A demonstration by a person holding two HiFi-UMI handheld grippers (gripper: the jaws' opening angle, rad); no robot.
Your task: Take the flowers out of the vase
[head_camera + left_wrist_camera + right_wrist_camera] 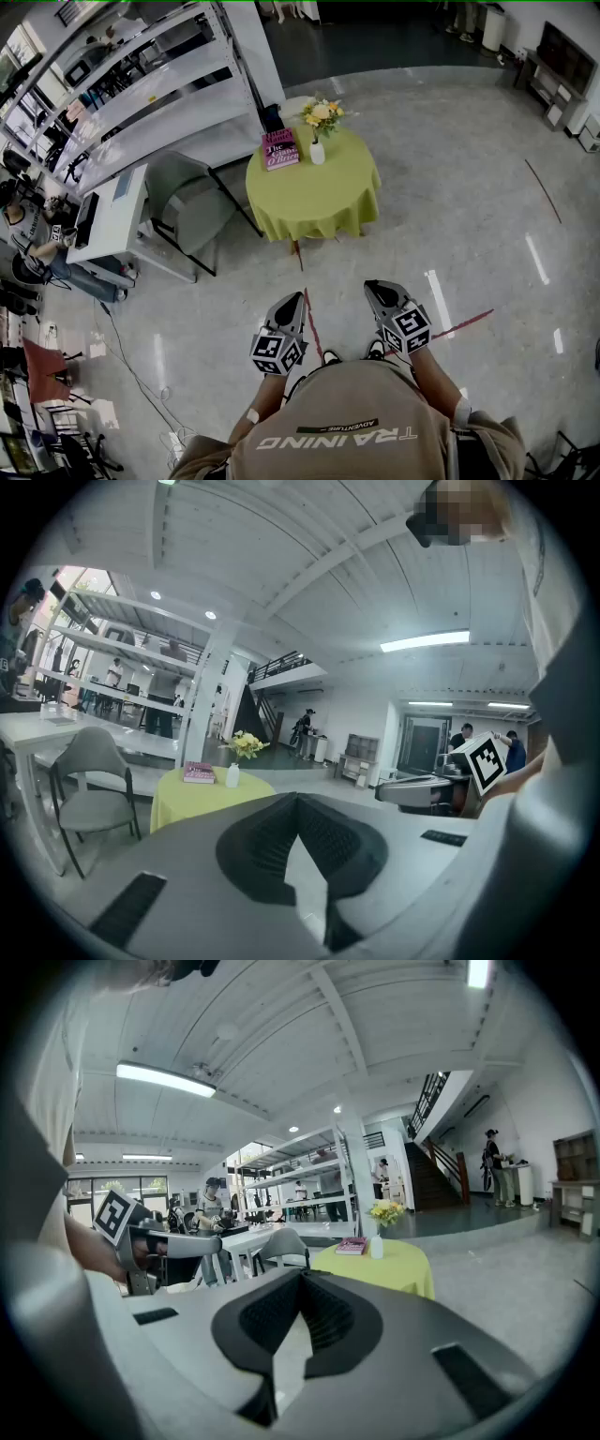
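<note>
Yellow flowers stand upright in a small white vase on a round table with a yellow-green cloth. A pink book lies beside the vase. My left gripper and right gripper are held close to my body, far short of the table, both shut and empty. In the left gripper view the flowers, vase and book appear small beyond the shut left gripper. The right gripper view shows the flowers and vase past the shut right gripper.
A grey chair stands left of the table, beside a white desk. Long shelving racks run along the back left. Red tape lines cross the glossy floor between me and the table. People stand in the distance.
</note>
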